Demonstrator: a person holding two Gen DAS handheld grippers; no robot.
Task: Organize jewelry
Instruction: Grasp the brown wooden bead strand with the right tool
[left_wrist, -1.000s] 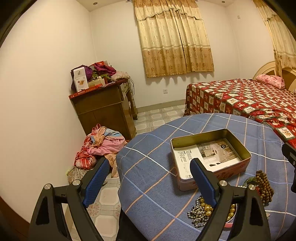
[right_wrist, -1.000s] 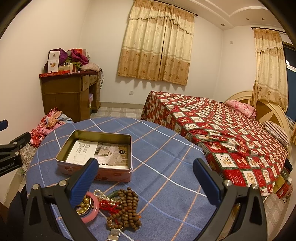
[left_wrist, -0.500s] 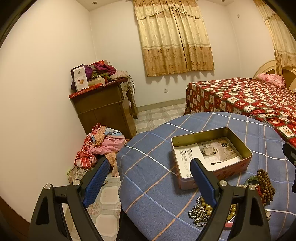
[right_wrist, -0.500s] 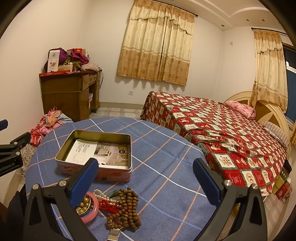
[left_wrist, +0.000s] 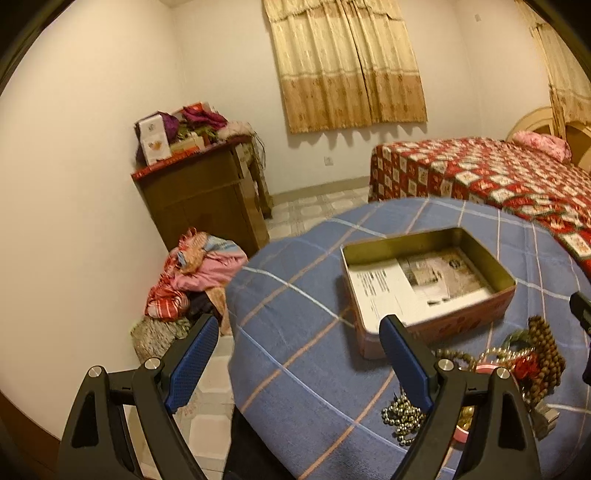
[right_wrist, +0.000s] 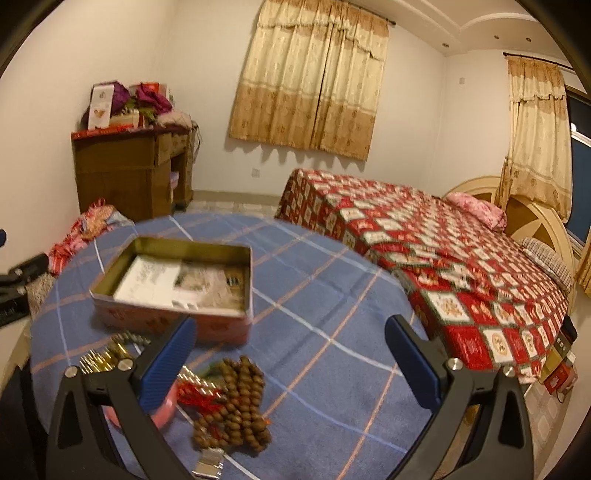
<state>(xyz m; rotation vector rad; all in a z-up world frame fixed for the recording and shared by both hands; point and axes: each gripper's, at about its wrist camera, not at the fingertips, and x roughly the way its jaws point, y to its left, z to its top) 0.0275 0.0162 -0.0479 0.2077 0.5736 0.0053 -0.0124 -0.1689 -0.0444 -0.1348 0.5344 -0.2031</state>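
Note:
An open pink tin (left_wrist: 439, 321) (right_wrist: 173, 317) with printed paper inside sits on the round table under a blue checked cloth (left_wrist: 295, 302) (right_wrist: 332, 295). In front of it lies a jewelry pile: brown wooden beads (right_wrist: 236, 402) (left_wrist: 546, 347), a pink bangle (right_wrist: 166, 406), gold and silver bead strands (left_wrist: 402, 417) (right_wrist: 107, 354), a red tassel (right_wrist: 195, 391). My left gripper (left_wrist: 299, 362) is open and empty, left of the pile. My right gripper (right_wrist: 291, 362) is open and empty, above the table just right of the pile.
A bed with a red patterned cover (right_wrist: 443, 258) stands right of the table. A wooden cabinet (left_wrist: 207, 199) with clutter on top stands against the left wall. A heap of clothes (left_wrist: 195, 273) lies on the floor beside it.
Both grippers have dipped forward and closer to the table; the tin and jewelry now sit higher and larger in both views. Both remain open and empty.

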